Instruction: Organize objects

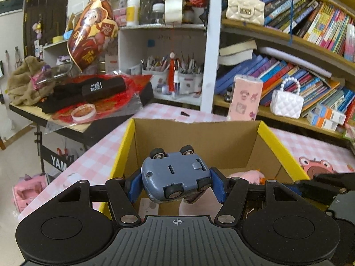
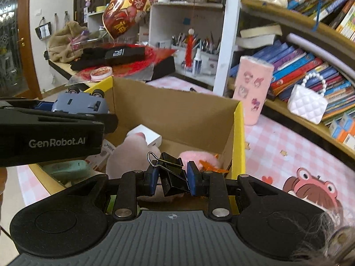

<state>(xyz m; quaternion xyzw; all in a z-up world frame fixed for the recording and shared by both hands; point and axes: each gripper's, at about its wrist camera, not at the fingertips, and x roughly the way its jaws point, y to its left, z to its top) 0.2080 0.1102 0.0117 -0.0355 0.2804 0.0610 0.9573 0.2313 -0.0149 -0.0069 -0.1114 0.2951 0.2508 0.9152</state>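
Open cardboard box (image 2: 177, 113) on pink checked tablecloth (image 2: 284, 146), already holding a pink plush toy (image 2: 133, 150) and a white block (image 2: 147, 136). Left gripper (image 1: 176, 185) clamped on upside-down blue toy car (image 1: 175, 177) above the box; right gripper (image 2: 173, 177) pinched on black binder clip (image 2: 172, 173) over its near edge.
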